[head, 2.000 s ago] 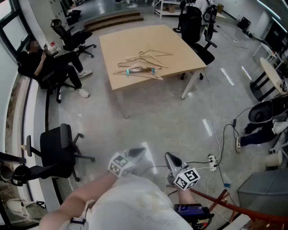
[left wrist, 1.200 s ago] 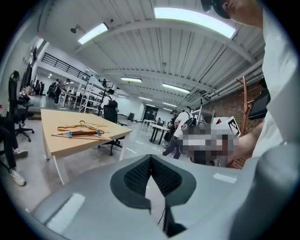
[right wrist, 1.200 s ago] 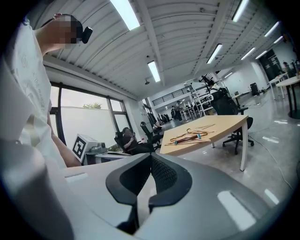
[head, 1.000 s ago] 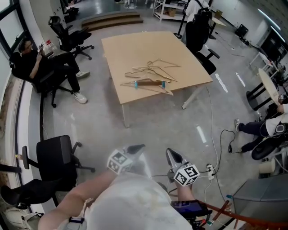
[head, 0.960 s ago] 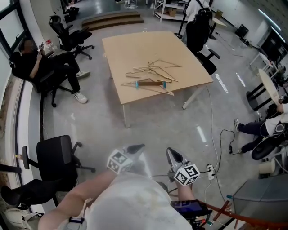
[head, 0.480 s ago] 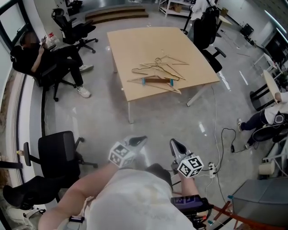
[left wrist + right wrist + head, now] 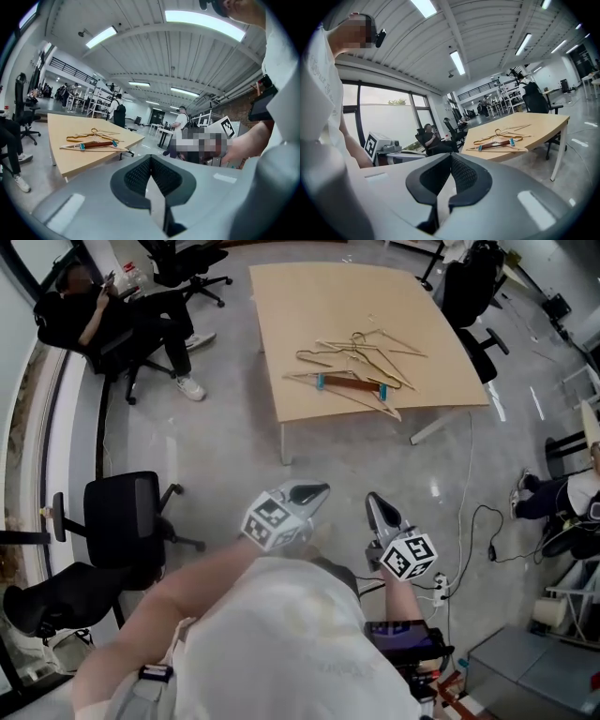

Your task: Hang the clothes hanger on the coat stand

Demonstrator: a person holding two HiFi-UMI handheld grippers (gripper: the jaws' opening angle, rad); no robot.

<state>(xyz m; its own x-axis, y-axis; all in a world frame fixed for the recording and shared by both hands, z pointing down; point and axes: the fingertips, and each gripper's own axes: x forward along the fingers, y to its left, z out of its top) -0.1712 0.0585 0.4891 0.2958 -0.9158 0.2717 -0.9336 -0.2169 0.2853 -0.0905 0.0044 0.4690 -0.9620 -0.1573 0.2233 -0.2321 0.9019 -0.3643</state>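
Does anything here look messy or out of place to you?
Yes: the hangers lie in a loose, overlapping heap near one edge of the wooden table, some askew across others, none hung up. No coat stand shows in any view. Nothing looks spilled or broken.

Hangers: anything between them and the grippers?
Head view: only bare floor and the table edge separate the hangers from the left gripper and right gripper.
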